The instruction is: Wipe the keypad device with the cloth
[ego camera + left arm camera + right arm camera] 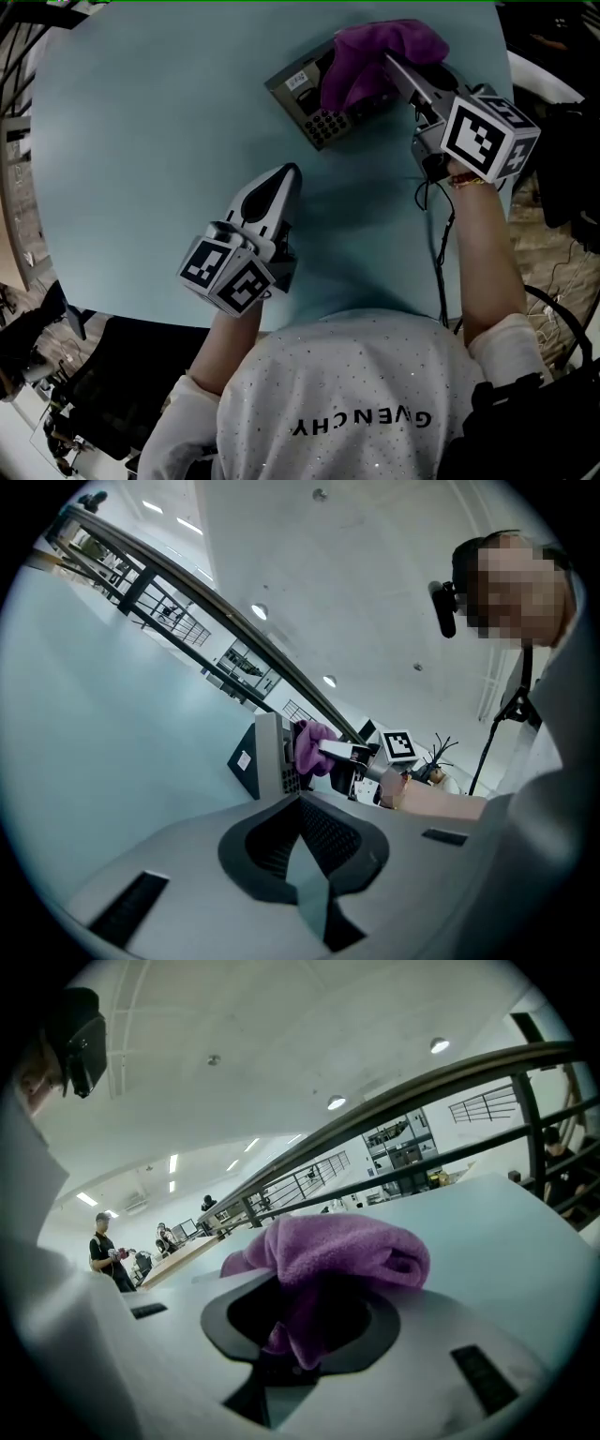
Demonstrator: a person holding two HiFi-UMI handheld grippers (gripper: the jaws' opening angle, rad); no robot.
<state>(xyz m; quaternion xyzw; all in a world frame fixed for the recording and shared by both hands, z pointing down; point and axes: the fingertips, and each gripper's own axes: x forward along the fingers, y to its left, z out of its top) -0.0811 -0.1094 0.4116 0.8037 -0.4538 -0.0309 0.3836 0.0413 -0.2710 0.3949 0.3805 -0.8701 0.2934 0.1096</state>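
— Where's the keypad device (314, 108)?
— On the far right part of the pale blue table (141, 141). It lies askew, with one corner turned toward the near left. Its keys (328, 123) show at the near end.
— And the cloth (375, 52)?
— It's purple and bunched up, lying on top of the keypad device. It covers the far half, leaving only the keys and a strip on the left with a small label (300, 81).
— What has hold of it?
— The right gripper (389, 66), which reaches in from the right. Its jaws are closed on a fold of the cloth. In the right gripper view the purple wad fills the gap between them and bulges over the top.
— And the left gripper (290, 172)?
— It's over the middle of the table, nearer the person and well apart from the keypad device. Its tips point far and to the right, toward the keys. The jaws are pressed together with nothing between them.
— Is it touching the table?
— I cannot tell.
— Anything else?
— A black cable (438, 234) runs from the right gripper back toward the person, along the table's right side.
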